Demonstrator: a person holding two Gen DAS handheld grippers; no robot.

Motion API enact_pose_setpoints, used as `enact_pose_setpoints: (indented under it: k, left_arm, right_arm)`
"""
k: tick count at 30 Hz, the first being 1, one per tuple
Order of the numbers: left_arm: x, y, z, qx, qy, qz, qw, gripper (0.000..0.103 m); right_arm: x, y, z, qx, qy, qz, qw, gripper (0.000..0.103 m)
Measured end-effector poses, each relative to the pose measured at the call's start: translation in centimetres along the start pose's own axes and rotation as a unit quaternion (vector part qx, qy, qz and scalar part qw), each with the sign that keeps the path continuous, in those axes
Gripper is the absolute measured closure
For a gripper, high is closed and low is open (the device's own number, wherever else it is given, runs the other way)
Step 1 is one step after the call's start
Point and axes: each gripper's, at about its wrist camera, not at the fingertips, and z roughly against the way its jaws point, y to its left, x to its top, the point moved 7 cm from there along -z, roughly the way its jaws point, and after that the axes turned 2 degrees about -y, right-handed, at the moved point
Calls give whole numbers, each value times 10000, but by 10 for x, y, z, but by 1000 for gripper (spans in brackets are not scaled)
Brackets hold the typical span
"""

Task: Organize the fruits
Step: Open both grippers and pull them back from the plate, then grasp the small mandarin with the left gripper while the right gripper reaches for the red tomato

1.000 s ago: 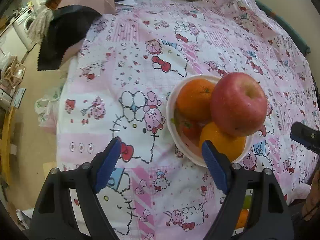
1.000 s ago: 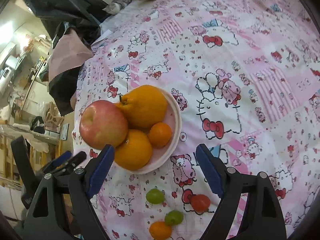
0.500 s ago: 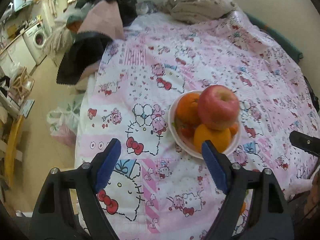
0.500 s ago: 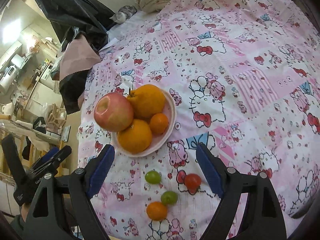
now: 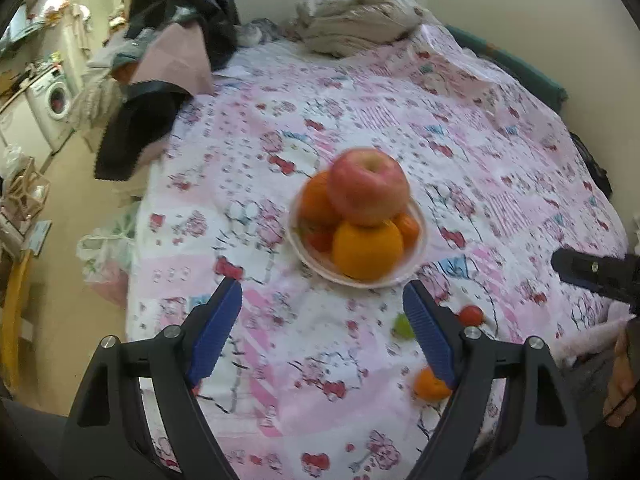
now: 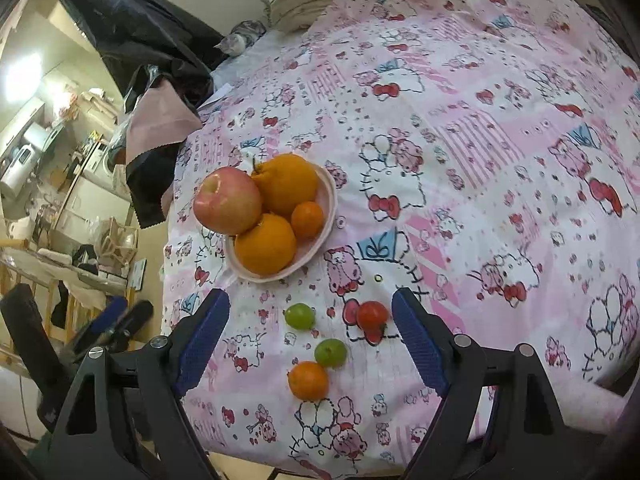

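Observation:
A pink bowl on the patterned cloth holds a red apple, two large oranges and a small mandarin. Loose on the cloth nearer me lie two green fruits, a red tomato and a small mandarin. My left gripper is open and empty, short of the bowl. My right gripper is open and empty, above the loose fruits.
The table is covered by a pink cartoon cloth. Folded clothes lie at the far edge, dark and pink fabrics at the far left. The table's left edge drops to the floor.
Both grippers have pulled back and up from the bowl, so the bowl looks smaller and the loose fruits come into view. Both jaws stay open.

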Motion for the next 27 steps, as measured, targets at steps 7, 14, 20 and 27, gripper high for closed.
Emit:
enact_pose_setpoints:
  k: [7, 14, 20, 27]
  left_arm:
    - [-26, -19, -27, -428, 664, 64, 9969, 23]
    - [-77, -71, -59, -1012, 1610, -345, 9812, 23]
    - [-106, -112, -79, -1191, 2014, -987, 9672, 24]
    - [-125, -126, -91, -1217, 2305, -1211, 9578, 51]
  right_arm:
    - [0, -18, -10, -73, 100, -548, 9984, 17]
    - [-2, -32, -25, -251, 329, -788, 9960, 17]
    - [-2, -38, -29, -334, 397, -810, 9954, 17]
    - [-3, -41, -32, -400, 434, -814, 9949, 17]
